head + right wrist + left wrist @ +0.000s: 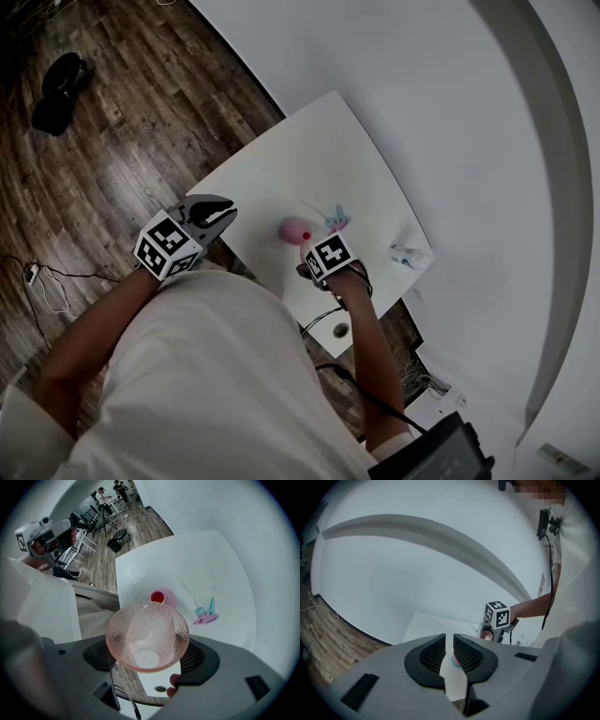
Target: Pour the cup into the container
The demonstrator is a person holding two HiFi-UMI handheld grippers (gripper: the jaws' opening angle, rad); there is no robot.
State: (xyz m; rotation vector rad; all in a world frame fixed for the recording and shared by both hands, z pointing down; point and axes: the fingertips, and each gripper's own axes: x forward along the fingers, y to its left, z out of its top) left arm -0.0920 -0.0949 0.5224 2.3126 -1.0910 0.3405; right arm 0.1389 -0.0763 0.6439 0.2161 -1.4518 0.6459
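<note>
On the white table stands a small pink container with something red inside it. In the right gripper view the container lies just beyond a clear pink dimpled cup, and my right gripper is shut on that cup. I see down into the cup and it looks empty. In the head view my right gripper hovers just near of the container, its jaws hidden under its marker cube. My left gripper is shut and holds nothing, hanging above the table's left edge.
A pink and teal clip-like object lies right of the container. A small white object sits near the table's right corner. A cable hole is at the near edge. Wooden floor surrounds the table; white wall behind.
</note>
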